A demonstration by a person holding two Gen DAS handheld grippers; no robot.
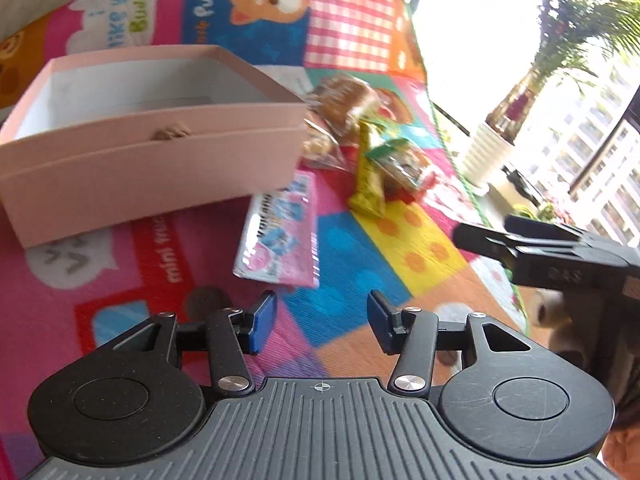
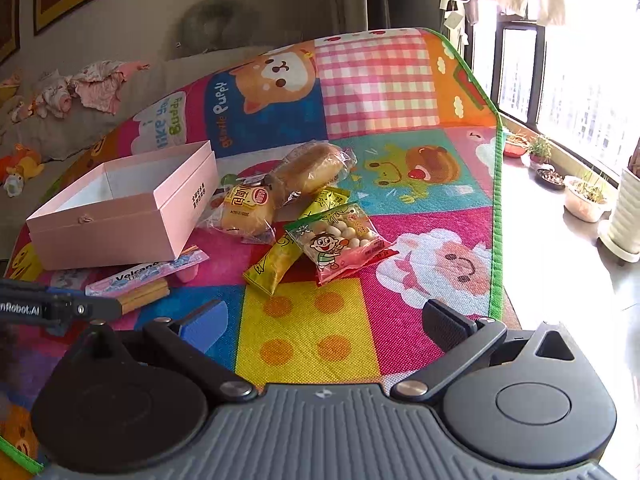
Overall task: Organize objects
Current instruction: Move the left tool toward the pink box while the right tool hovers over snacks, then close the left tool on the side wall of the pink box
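Note:
An open, empty pink box sits on the colourful play mat. Beside it lie a pink flat packet, two wrapped breads, a yellow snack bar and a clear bag of small balls. My left gripper is open and empty, just short of the pink packet. My right gripper is open wide and empty, near the snack pile; it also shows in the left wrist view.
The mat's green edge runs along the right. Beyond it are potted plants, a white ribbed pot and a window. A sofa with clothes and toys lies behind the mat.

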